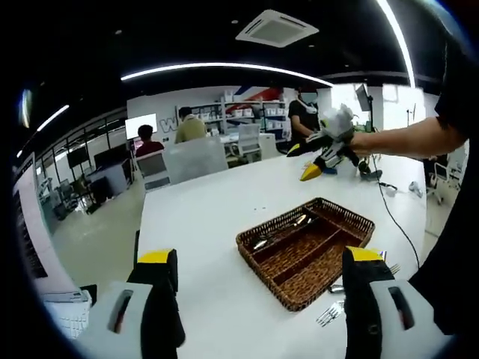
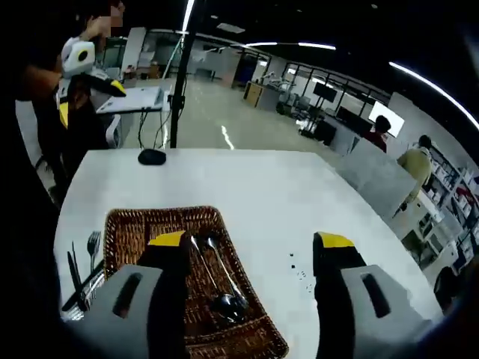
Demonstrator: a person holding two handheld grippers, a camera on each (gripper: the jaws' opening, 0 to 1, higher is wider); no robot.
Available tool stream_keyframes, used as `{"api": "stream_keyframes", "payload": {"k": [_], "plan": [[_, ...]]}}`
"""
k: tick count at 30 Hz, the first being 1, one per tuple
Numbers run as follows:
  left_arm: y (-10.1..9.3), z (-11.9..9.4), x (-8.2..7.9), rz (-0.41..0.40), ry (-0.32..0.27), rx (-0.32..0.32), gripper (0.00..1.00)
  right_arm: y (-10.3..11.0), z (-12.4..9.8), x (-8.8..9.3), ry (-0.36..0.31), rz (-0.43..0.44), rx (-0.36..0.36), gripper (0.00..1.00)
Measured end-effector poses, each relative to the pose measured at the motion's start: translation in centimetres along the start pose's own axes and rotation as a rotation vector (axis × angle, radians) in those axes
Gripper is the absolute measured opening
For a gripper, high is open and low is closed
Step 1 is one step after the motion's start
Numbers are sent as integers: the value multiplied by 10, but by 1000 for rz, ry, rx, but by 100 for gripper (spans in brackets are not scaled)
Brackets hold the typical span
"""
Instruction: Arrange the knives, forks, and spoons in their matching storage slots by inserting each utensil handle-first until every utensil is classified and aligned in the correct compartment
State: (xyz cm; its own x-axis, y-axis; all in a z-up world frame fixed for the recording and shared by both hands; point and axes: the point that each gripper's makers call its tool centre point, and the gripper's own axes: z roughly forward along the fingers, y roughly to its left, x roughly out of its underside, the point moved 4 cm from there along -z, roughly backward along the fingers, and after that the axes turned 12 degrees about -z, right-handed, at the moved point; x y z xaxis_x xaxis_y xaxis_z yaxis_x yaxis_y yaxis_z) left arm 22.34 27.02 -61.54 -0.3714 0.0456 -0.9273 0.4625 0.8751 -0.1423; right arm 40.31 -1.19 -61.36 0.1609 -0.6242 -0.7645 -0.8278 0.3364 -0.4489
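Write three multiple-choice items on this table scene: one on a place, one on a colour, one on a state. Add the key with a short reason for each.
1. Where do the spoons lie?
A. in the wicker tray
B. on the floor
C. on a chair

2. What colour are the tips of the left gripper?
A. red
B. yellow
C. green

3. How do the jaws of the right gripper stand?
A. shut on a fork
B. shut on a spoon
C. open and holding nothing

Key: 1 A, the spoons rest in one slot of the tray in the right gripper view. 2 B, both tips show yellow in the left gripper view. 3 C, a wide gap shows between the jaws, while the forks lie on the table beside the tray.
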Motion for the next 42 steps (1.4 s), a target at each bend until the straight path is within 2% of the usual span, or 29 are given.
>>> {"api": "stream_keyframes", "payload": {"k": [4, 7, 11, 21, 25, 27, 30, 35, 39, 42], "plan": [[-10, 3, -4, -10, -20, 16, 99, 1, -39, -14, -86, 99, 93, 100], [-21, 4, -6, -1, -25, 29, 99, 10, -68, -20, -113, 157, 140, 100], [-28, 4, -8, 9, -30, 37, 99, 23, -89, -20, -111, 156, 164, 100], [-46, 0, -8, 0, -65, 69, 99, 57, -135, -1, -108, 227, 248, 100], [-57, 0, -3, 30, -64, 91, 99, 68, -162, -2, -156, 270, 309, 100], [-61, 3, 2, 33, -49, 98, 99, 75, -172, 2, -157, 286, 337, 100], [-66, 5, 7, 47, -35, 98, 99, 86, -182, 13, -143, 296, 368, 100], [-71, 7, 9, 58, -35, 99, 99, 99, -195, 37, -103, 372, 404, 100], [-73, 8, 15, 69, -16, 100, 99, 103, -202, 44, -117, 417, 411, 100], [-78, 8, 21, 102, 17, 118, 99, 102, -205, 45, -112, 405, 424, 100]]}}
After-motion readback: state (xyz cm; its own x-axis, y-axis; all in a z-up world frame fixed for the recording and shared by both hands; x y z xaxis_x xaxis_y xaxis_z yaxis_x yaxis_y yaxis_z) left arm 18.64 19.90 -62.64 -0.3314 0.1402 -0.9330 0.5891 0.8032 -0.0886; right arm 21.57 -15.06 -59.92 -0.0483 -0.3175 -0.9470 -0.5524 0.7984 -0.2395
